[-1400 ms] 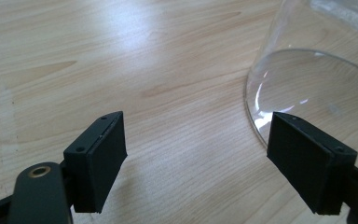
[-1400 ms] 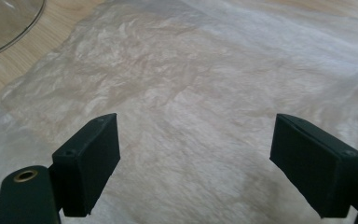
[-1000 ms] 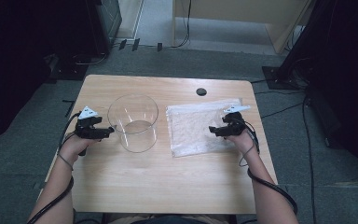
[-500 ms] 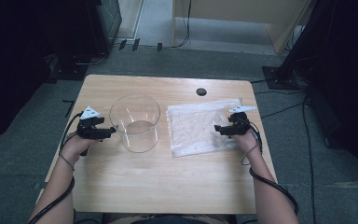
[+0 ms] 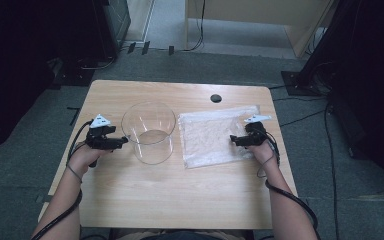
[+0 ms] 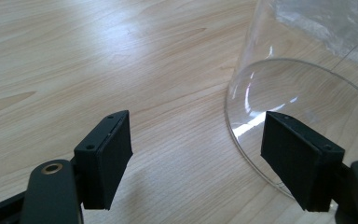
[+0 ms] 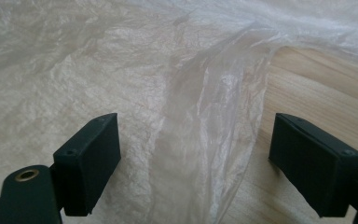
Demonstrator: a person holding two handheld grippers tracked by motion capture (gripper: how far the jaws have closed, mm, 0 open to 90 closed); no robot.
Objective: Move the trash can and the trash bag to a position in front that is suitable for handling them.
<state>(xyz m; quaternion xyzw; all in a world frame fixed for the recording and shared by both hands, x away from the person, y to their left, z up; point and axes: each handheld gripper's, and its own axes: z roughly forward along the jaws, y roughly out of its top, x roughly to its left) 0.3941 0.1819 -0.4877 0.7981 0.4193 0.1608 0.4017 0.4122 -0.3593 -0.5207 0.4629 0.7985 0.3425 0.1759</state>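
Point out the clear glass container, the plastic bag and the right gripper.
glass container point(image 5: 149, 132), high view, on its clear side wall.
plastic bag point(image 5: 207, 137), high view, on the flat middle of the sheet.
right gripper point(image 5: 236, 140), high view, midway between its open fingertips, over the bag's right edge.

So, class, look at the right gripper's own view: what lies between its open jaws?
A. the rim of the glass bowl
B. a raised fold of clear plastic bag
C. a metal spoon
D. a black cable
B: in the right gripper view a raised fold of the clear plastic bag stands between the open right gripper, whose pads stand apart from it.
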